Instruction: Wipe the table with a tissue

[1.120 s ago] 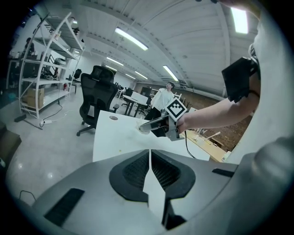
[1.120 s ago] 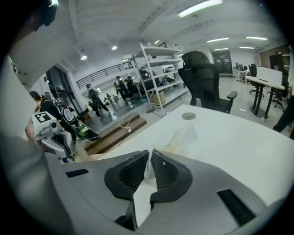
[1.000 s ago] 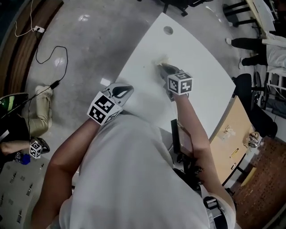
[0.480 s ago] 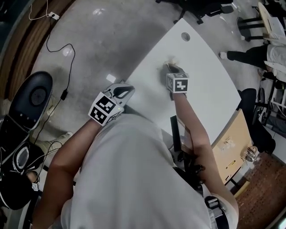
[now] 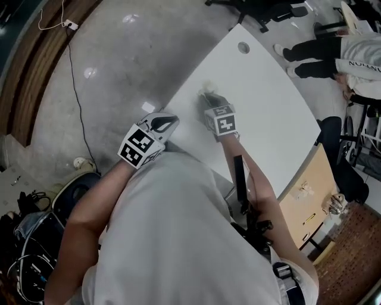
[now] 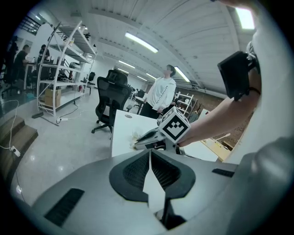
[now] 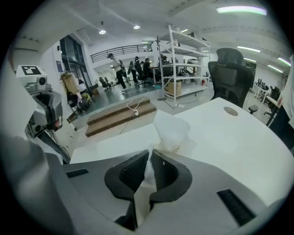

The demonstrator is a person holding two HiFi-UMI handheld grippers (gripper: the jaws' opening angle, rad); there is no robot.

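A crumpled white tissue [image 5: 205, 90] lies pressed on the white table [image 5: 268, 101], near its left edge. My right gripper [image 5: 208, 99] is shut on the tissue, which bulges out ahead of the jaws [image 7: 172, 131] in the right gripper view. My left gripper [image 5: 171, 120] hovers at the table's near left edge, apart from the tissue. Its jaws are shut with the tips together, and nothing is held. In the left gripper view the right gripper [image 6: 136, 145] and the tissue [image 6: 136, 136] show just ahead.
A round cable hole [image 5: 243, 47] sits at the table's far end. A person [image 5: 351, 53] stands beyond the table at the top right, near office chairs [image 5: 262, 9]. A tan board [image 5: 306, 190] is at the right. A cable [image 5: 74, 77] runs over the floor at the left.
My right gripper has dragged the tissue leftward across the table toward its left edge. The left gripper has stayed at the near edge. The head view has shifted.
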